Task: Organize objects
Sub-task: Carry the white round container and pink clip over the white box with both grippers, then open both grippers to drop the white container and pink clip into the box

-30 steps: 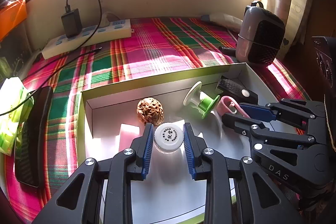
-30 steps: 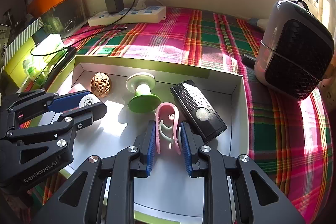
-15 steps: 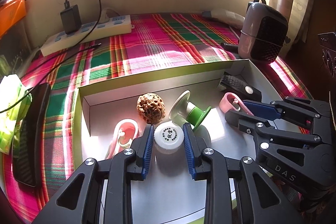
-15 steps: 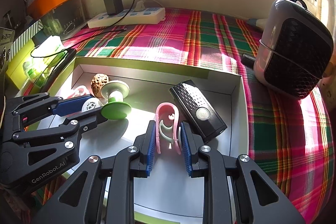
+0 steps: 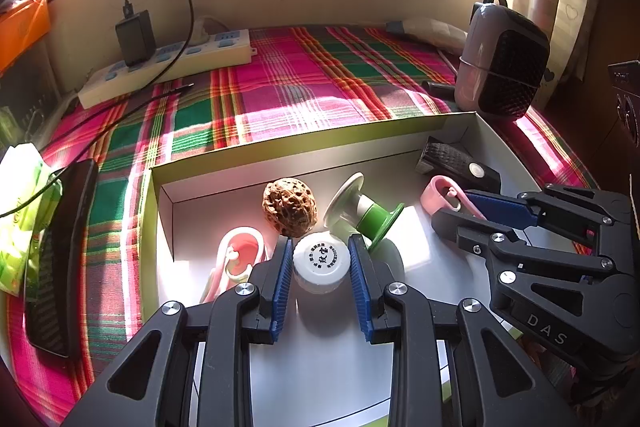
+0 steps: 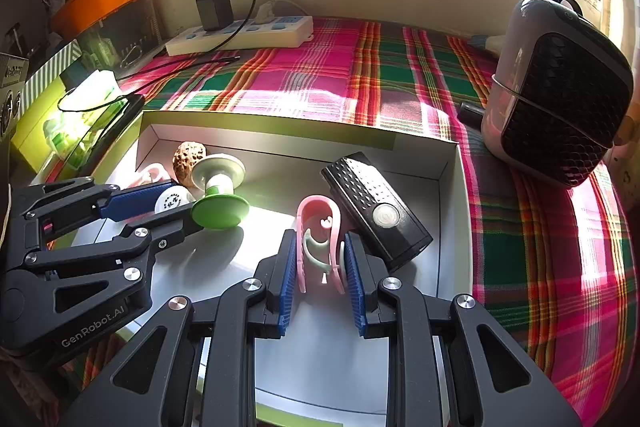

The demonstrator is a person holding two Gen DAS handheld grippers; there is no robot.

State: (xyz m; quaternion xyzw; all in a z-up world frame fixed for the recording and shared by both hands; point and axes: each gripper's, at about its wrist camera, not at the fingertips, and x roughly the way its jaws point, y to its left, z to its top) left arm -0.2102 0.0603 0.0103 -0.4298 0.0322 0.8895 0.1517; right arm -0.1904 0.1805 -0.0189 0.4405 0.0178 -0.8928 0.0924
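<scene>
Inside the white box (image 5: 400,347), a walnut (image 5: 289,207) and a green-and-white spool (image 5: 362,213) are crowding just ahead of my left gripper (image 5: 320,277), the spool's green flange touching its right finger, with a pink clip (image 5: 236,259) lying to its left. I am clamping the left gripper on a white bottle cap (image 5: 321,262). My right gripper (image 6: 322,273) is squeezing another pink clip (image 6: 320,239), just beside a black remote (image 6: 376,211).
</scene>
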